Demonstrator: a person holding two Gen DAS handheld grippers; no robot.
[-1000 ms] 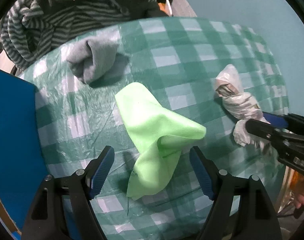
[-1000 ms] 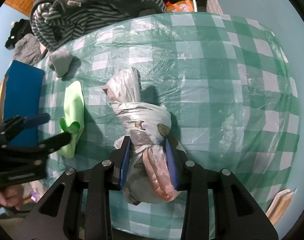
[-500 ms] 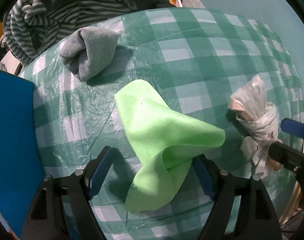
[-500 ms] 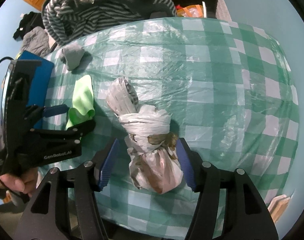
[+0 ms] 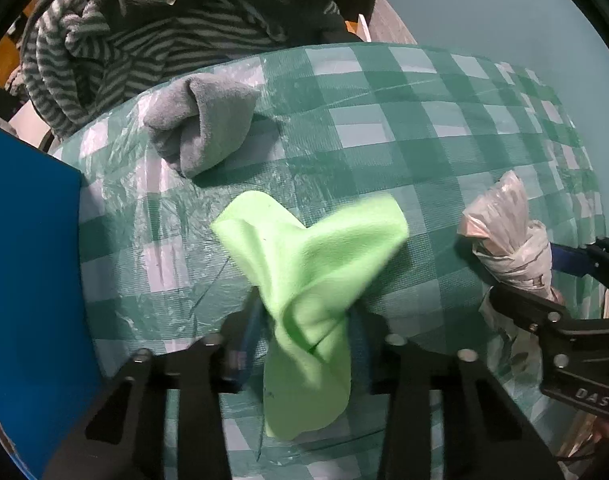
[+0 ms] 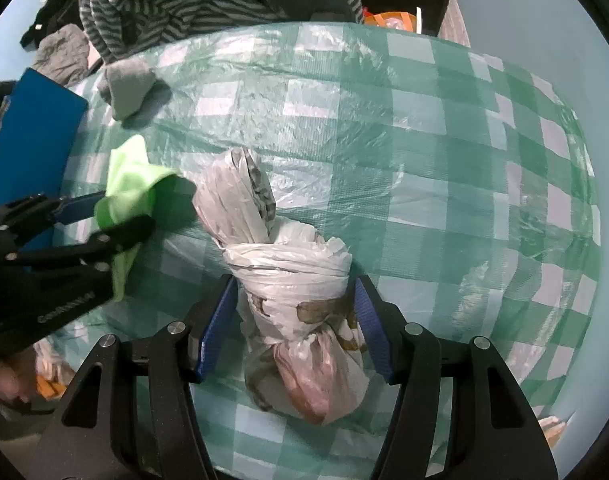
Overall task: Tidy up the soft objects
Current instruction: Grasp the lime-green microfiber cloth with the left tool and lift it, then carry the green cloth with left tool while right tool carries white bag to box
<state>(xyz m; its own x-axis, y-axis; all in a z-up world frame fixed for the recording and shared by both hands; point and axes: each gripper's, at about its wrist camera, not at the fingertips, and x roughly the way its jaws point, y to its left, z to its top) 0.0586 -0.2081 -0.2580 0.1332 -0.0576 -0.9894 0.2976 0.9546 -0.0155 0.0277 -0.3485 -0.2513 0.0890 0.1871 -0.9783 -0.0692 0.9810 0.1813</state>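
Note:
A bright green cloth (image 5: 312, 280) lies bunched on the green checked tablecloth (image 5: 404, 128). My left gripper (image 5: 304, 344) is shut on the green cloth's lower part; it also shows in the right wrist view (image 6: 116, 216). A knotted white plastic bag bundle (image 6: 296, 304) lies on the table to the right, also seen in the left wrist view (image 5: 508, 236). My right gripper (image 6: 292, 332) is open, its blue pads on either side of the bundle without pressing it. A rolled grey cloth (image 5: 204, 128) lies at the far left of the table.
A pile of striped and dark clothes (image 5: 152, 28) sits beyond the table's far edge. A blue flat object (image 5: 28, 260) covers the table's left side. A pale blue wall (image 5: 504, 12) stands behind on the right.
My left gripper has moved forward and shut on the green cloth. My right gripper has opened and let go of the plastic bag bundle, which now rests on the table.

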